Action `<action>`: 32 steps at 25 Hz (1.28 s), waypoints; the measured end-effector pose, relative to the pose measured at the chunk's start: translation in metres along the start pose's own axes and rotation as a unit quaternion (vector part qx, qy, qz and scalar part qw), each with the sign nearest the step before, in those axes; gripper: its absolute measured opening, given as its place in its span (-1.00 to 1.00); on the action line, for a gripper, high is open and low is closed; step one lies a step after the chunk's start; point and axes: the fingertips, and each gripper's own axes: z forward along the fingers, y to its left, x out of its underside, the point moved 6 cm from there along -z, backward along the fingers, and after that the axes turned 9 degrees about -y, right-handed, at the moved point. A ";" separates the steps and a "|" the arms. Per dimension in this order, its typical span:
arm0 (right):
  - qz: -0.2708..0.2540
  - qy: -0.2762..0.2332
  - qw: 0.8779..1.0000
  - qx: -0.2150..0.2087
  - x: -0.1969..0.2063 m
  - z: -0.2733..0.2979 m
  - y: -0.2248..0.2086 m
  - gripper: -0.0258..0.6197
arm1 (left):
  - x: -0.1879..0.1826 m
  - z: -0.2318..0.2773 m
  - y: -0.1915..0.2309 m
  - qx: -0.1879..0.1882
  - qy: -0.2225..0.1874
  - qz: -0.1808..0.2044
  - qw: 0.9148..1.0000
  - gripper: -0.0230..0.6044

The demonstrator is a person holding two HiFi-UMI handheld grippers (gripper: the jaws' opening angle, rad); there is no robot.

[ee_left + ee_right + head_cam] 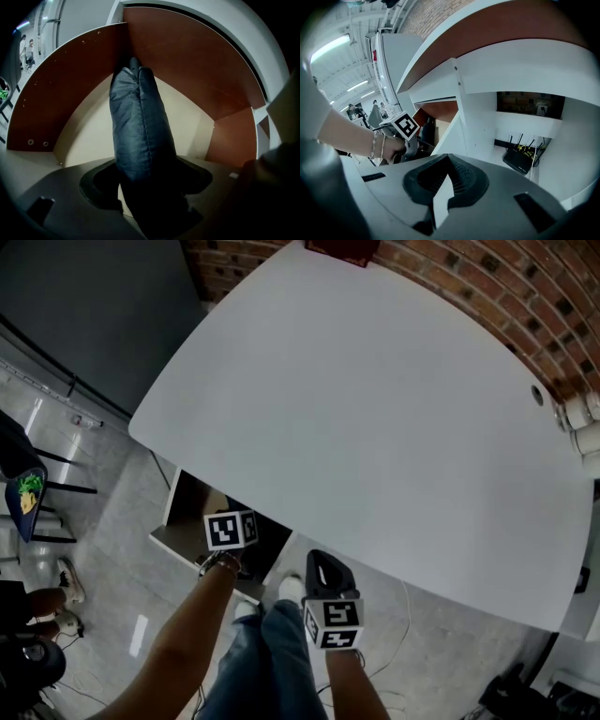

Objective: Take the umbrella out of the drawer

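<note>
Your left gripper (147, 185) points steeply down into the open drawer (70, 98), brown walls close around it. Its jaws are spread either side of the dark folded umbrella (138, 126) on the drawer floor, not pressing it. Your right gripper (446, 161) hangs clenched and empty in open room before the white table (375, 409) edge.

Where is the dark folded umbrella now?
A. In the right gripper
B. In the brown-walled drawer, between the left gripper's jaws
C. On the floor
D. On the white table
B: the umbrella is in the drawer, with the jaws of the left gripper on either side of it.
</note>
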 end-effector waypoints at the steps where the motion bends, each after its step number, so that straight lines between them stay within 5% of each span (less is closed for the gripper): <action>1: 0.001 0.000 1.000 0.001 0.001 0.000 0.000 -0.94 | 0.001 0.000 0.000 -0.005 0.003 -0.002 1.000 0.09; 32: 0.011 -0.045 0.999 0.013 -0.033 -0.029 0.039 -0.94 | -0.016 -0.077 -0.009 0.052 0.030 -0.033 0.998 -0.06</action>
